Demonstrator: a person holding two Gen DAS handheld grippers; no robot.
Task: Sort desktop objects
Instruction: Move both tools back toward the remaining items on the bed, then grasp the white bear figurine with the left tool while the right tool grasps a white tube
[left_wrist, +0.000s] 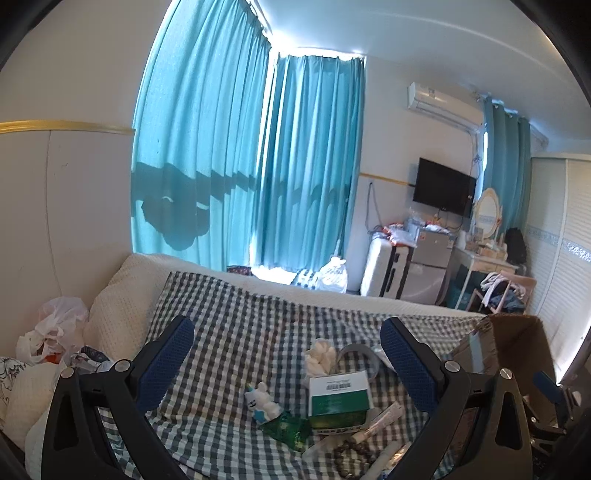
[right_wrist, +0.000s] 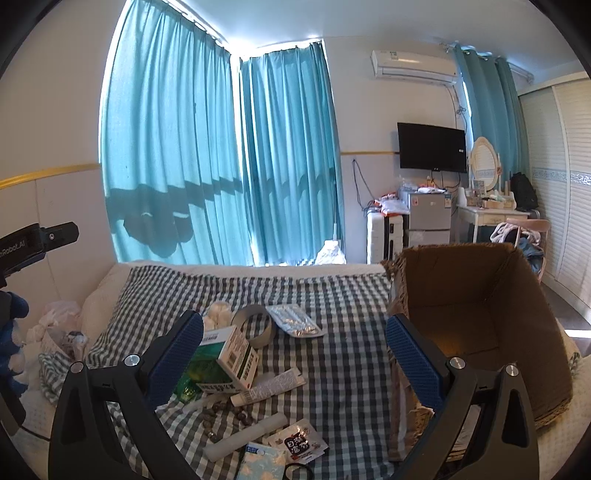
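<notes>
both tools are hovering over a bed covered with a checked cloth (right_wrist: 332, 354). the left tool (left_wrist: 287, 356) is standing wide apart and gripping nothing, and the right tool (right_wrist: 294, 349) is likewise spread wide and empty.

the things to sort are lying in a loose heap on the cloth. a green and white box (right_wrist: 227, 363) is tilting on one edge, its long axis running from near left toward far right in the right wrist view. just in front of it a white tube (right_wrist: 267, 386) is lying flat, its cap end pointing near left and its flat end pointing far right. a bead bracelet (right_wrist: 221, 410) is sprawling beside the tube. a roll of tape (right_wrist: 255, 325) is standing on its rim behind the box, with a foil pill strip (right_wrist: 295, 319) lying flat just right of it. a small rabbit figure (left_wrist: 262, 404) is lying left of the box. an open cardboard box (right_wrist: 480, 306) is sitting at the right edge of the bed.
</notes>
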